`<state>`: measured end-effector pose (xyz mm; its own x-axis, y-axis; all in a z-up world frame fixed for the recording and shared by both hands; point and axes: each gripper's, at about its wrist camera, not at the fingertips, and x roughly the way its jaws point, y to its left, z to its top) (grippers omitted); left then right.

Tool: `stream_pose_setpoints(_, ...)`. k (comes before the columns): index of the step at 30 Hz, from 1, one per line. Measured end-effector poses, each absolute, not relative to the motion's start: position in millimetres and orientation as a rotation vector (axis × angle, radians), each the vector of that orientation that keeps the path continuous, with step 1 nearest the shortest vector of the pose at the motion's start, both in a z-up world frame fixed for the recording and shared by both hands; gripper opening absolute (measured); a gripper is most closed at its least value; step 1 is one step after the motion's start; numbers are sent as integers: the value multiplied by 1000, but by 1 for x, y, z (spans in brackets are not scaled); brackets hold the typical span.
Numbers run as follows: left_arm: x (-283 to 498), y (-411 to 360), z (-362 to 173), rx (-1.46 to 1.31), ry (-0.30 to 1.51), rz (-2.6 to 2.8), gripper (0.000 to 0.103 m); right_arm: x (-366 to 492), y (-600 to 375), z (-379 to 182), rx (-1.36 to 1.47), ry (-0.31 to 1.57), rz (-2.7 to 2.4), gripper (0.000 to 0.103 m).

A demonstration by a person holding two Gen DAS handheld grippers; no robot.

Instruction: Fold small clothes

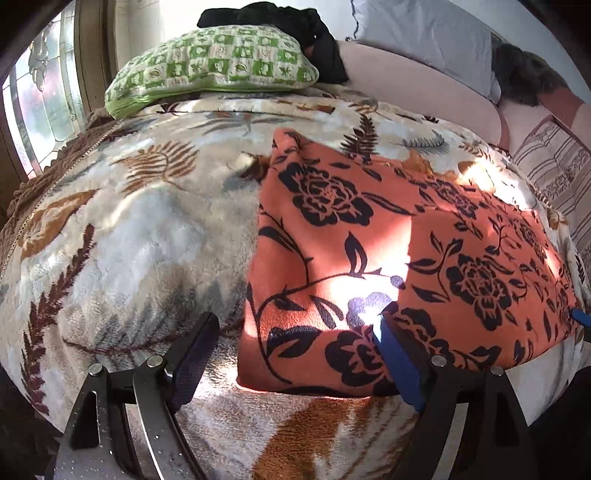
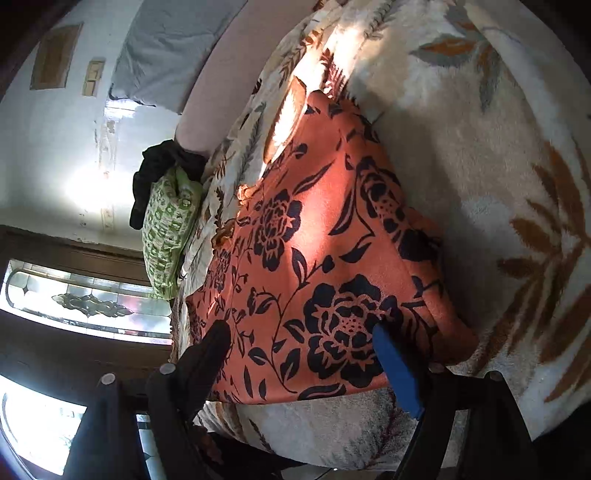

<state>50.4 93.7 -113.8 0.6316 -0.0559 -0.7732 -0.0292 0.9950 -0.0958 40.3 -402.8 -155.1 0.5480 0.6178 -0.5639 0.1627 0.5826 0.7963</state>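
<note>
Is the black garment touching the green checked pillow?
Touching. The left wrist view shows the black garment draped on the back of the green checked pillow, with no gap; the right wrist view agrees.

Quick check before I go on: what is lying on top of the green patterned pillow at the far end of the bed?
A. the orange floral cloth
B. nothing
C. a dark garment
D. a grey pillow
C: a black garment is draped over the far edge of the green pillow.

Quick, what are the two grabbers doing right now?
Left gripper: open, holding nothing.
Right gripper: open, holding nothing, over the orange cloth.
</note>
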Motion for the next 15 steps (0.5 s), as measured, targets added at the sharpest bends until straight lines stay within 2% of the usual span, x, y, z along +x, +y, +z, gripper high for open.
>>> stream_pose_setpoints(3,40,94,-104,-109,832,-39,86,37,-398,-139,871,940,374,83)
stream_pose_setpoints(6,51,90,-133,-55,975,-12,87,42,-401,-161,874,1004,307,85)
stream_pose_setpoints(9,44,92,-123,-77,929,-11,87,39,-405,-174,962,979,305,85)
stream_pose_setpoints(15,34,82,-78,-61,755,-71,87,42,-406,-173,954,995,311,85)
